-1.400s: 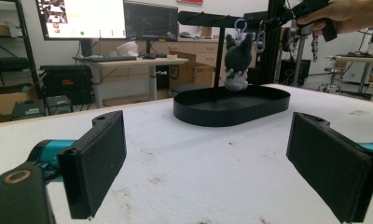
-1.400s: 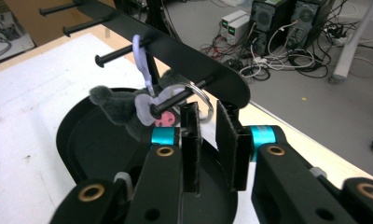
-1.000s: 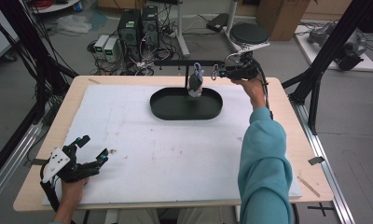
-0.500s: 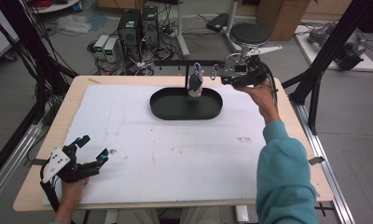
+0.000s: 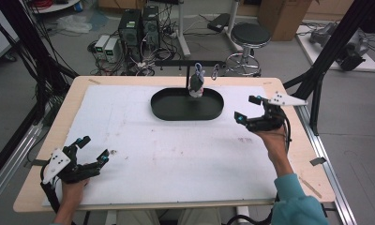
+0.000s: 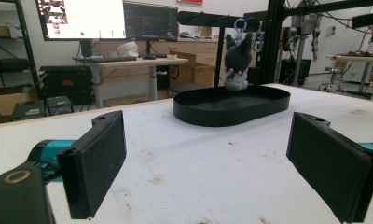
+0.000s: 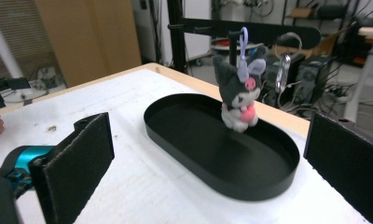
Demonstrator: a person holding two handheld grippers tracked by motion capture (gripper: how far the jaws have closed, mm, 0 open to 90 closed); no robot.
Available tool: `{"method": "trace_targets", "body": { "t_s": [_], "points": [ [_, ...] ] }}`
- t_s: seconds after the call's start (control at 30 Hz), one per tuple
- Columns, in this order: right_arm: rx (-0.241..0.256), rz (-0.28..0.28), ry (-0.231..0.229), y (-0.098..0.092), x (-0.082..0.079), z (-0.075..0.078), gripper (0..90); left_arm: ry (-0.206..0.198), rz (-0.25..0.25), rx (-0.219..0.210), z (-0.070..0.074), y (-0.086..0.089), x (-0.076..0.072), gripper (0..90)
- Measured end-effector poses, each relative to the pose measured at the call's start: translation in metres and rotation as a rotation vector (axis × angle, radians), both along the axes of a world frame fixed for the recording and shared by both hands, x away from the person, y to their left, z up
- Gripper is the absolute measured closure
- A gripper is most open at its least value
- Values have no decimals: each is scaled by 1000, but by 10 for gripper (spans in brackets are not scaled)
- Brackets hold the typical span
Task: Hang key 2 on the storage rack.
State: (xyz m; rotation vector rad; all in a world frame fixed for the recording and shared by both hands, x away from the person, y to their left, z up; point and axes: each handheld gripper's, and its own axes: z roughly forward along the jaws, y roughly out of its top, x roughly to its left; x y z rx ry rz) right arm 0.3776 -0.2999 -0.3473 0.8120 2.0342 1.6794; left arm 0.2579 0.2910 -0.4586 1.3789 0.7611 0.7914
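A grey and white plush toy (image 5: 196, 84) with a pink spot hangs by a purple loop from the bar of a black stand (image 5: 185, 62), over a black oval tray (image 5: 176, 107) at the table's far middle. In the right gripper view the plush (image 7: 238, 100) hangs just above the tray (image 7: 194, 163). My right gripper (image 5: 245, 108) is open and empty just right of the tray, pointing at it. At the near left corner my left gripper (image 5: 94, 148) rests open and empty, and its view shows the plush (image 6: 238, 60) and tray (image 6: 222, 114) far ahead.
A white sheet (image 5: 176, 154) covers most of the wooden table. A silver carabiner (image 5: 214, 72) hangs from the bar beside the plush. Black frame posts (image 5: 331, 51) rise at the right. Computers (image 5: 138, 28) and a stool (image 5: 250, 35) stand behind the table.
My right gripper has drawn back from the stand's bar toward the near side and now sits lower, right of the tray. The plush stays hanging. The left gripper has not moved.
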Motion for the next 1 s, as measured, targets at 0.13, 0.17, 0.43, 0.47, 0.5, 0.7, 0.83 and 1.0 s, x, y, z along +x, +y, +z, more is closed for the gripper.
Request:
{"method": "trace_targets", "body": {
  "t_s": [0.13,0.17,0.43,0.47,0.5,0.7,0.83,1.0],
  "points": [
    [31,-15,-29,-2,-25,-19,7,2,1,-2,0,0,0,123],
    [34,-19,-36,-2,-30,-24,7,2,0,-2,0,0,0,123],
    [25,-65,-96,-2,-62,-65,7,3,1,-6,0,0,0,123],
    [19,-67,-101,-2,-65,-69,7,3,1,-8,0,0,0,123],
    [26,-75,-105,-3,-67,-74,7,2,1,-7,0,0,0,123],
    [63,-138,-121,-9,-82,-102,7,2,1,-4,0,0,0,123],
    [48,-147,-134,-10,-85,-106,7,2,1,-3,0,0,0,123],
    [36,-155,-127,-10,-84,-107,7,-2,1,0,0,0,0,123]
  ]
}}
